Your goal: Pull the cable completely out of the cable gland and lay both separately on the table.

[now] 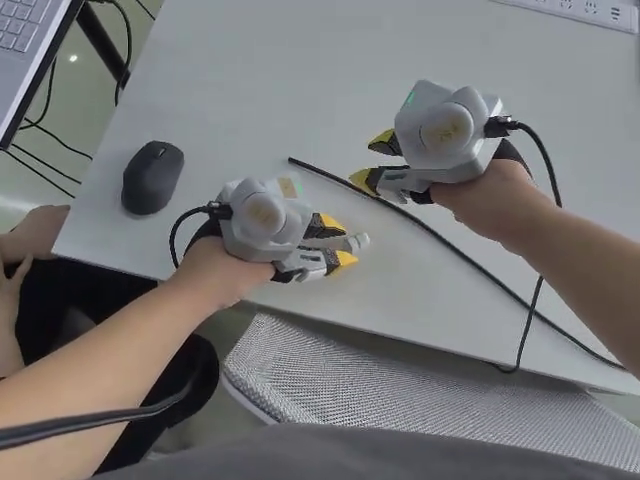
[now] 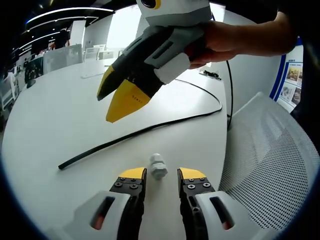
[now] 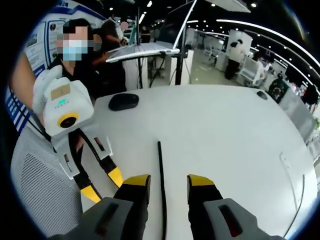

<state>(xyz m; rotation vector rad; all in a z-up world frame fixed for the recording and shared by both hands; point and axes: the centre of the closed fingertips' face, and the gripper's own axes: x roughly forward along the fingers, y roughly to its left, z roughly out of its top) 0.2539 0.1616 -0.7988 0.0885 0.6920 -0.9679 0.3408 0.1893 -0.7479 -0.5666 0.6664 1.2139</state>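
The white table [image 1: 300, 80] takes most of the head view, and a grey mesh chair [image 1: 400, 390] stands against its near edge at the bottom. The black cable [image 3: 160, 170] lies flat on the table. In the head view its long axis goes diagonally, with the free end pointing to the upper left and the rest running to the lower right, off the table edge. The right gripper [image 3: 168, 180] hovers over the cable near that free end. Its jaws are spread, and in the right gripper view the cable passes up between them without being clamped. The left gripper [image 2: 162, 173] is at the near edge of the table, lower centre of the head view, with its jaws also released. A dark mouse [image 1: 152, 177] lies to the left, well apart from the cable. The small white gland [image 2: 158, 166] stands free on the table just at the left gripper's tips, between them, near the cable but not on it.
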